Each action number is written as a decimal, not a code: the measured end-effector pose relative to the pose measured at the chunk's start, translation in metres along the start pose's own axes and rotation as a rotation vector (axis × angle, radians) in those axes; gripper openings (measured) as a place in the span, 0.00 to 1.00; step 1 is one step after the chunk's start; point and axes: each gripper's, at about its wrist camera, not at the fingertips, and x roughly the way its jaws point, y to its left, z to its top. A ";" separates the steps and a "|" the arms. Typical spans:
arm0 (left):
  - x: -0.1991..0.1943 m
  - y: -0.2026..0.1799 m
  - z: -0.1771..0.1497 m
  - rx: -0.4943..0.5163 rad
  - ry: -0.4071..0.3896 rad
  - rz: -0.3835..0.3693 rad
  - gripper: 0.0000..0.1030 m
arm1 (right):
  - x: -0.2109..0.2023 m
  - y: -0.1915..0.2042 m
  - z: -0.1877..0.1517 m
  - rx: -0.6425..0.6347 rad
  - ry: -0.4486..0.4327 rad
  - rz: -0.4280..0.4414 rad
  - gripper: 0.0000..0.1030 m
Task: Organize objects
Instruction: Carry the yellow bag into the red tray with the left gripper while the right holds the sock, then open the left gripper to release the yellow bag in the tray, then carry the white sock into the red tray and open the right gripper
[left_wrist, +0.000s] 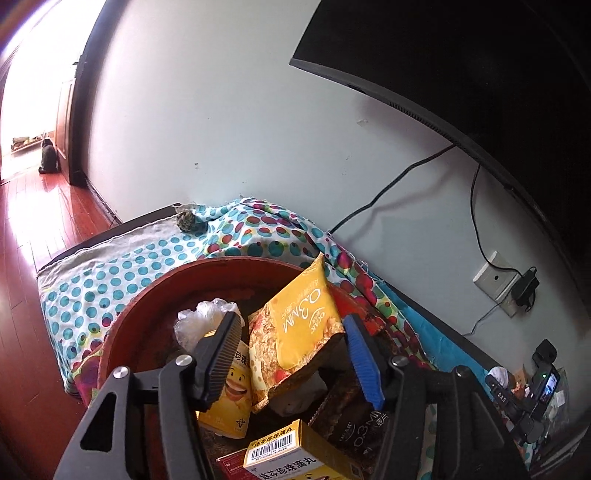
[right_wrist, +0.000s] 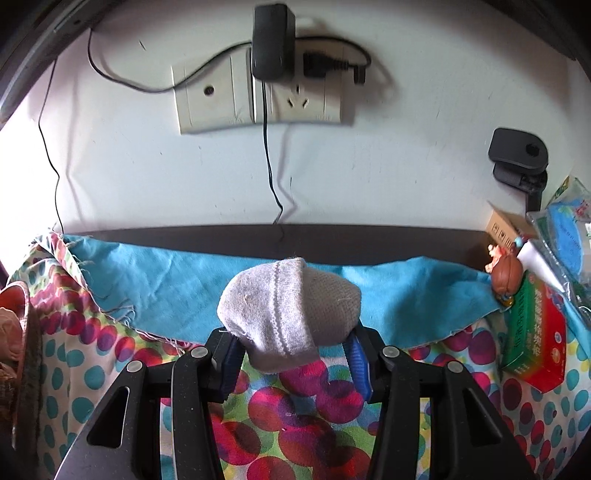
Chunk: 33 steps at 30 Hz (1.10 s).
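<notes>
Dark monitor (left_wrist: 461, 55) on white wall (left_wrist: 221, 110), wall socket plate (right_wrist: 258, 96) (adapter (right_wrist: 272, 44) plugged in), red wood floor (left_wrist: 33, 240).

The left wrist view looks forward and down along the left gripper (left_wrist: 291, 354), whose fingers rise from 6 o'clock, close over a red basin (left_wrist: 155, 291) crammed with packets; a white wall (left_wrist: 207, 122) fills the upper frame, a dark screen (left_wrist: 480, 66) sits at 2 o'clock and a wooden floor (left_wrist: 33, 236) runs off at 9 o'clock. The right wrist view looks along the right gripper (right_wrist: 291, 354) straight at the same wall, near, with a wall socket (right_wrist: 258, 99) at 12 o'clock. Both views share the dotted cloth (left_wrist: 122, 273) (right_wrist: 306, 410), the socket (left_wrist: 495, 280) with its black adapter (left_wrist: 526, 288) (right_wrist: 273, 44), and the basin's edge (right_wrist: 26, 332) at 9 o'clock in the right view.
</notes>
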 end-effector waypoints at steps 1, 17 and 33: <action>0.004 -0.001 0.001 0.006 0.019 -0.023 0.59 | 0.000 0.000 0.000 -0.002 -0.002 0.006 0.44; -0.004 -0.027 -0.004 0.209 0.048 -0.167 0.61 | -0.066 0.058 0.006 -0.128 -0.029 0.137 0.44; -0.029 -0.001 0.020 0.300 0.079 0.045 0.64 | -0.165 0.259 -0.035 -0.488 0.052 0.491 0.46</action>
